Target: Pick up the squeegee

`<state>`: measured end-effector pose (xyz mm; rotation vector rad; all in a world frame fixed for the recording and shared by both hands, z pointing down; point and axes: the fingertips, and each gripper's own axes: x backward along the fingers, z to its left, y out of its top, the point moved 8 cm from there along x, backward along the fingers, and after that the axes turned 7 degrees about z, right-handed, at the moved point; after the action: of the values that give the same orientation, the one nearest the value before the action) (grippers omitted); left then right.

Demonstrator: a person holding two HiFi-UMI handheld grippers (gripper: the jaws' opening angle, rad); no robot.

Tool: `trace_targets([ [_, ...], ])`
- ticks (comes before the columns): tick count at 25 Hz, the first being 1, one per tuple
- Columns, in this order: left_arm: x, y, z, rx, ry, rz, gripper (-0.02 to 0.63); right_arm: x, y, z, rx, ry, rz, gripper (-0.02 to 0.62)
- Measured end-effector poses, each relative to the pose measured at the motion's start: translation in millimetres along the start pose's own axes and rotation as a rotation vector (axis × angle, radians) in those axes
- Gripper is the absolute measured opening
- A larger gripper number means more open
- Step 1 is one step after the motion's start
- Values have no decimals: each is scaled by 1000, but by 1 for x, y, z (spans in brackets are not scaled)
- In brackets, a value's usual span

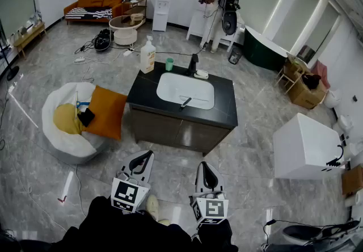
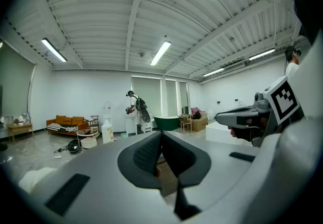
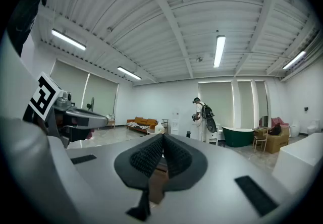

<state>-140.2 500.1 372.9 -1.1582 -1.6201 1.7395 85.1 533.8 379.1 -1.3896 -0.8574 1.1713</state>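
**A:** Where is the squeegee?

**B:** Most likely it's the slim thing [image 1: 185, 101] lying on the near rim of the white basin [image 1: 170, 91], which is sunk in the black-topped table [image 1: 226, 103]. It's too small to be sure. The faucet [image 1: 193, 64] stands at the table's far edge, with a pump bottle [image 1: 147, 55] and a green cup [image 1: 169, 64] at its far-left corner.

**A:** And the grippers?

**B:** Both hang on the table's near side, well apart from it, over the floor. The left gripper [image 1: 147, 156] has its jaws pressed together on nothing, and so does the right gripper [image 1: 206, 166] — 2 closed, empty pairs.

**A:** How will it handle?

**B:** I'd judge it light, with a stiff handle and a soft rubber blade, possibly wet and slippery against the glossy basin. Take it across the middle of the handle, not by the blade — the jaws must part first.
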Motion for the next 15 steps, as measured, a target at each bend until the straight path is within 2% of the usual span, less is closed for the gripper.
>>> trace_targets([
  [15,10,4,-32,-6,5,7,23,23,-4,-11,-11,25,-17,17],
])
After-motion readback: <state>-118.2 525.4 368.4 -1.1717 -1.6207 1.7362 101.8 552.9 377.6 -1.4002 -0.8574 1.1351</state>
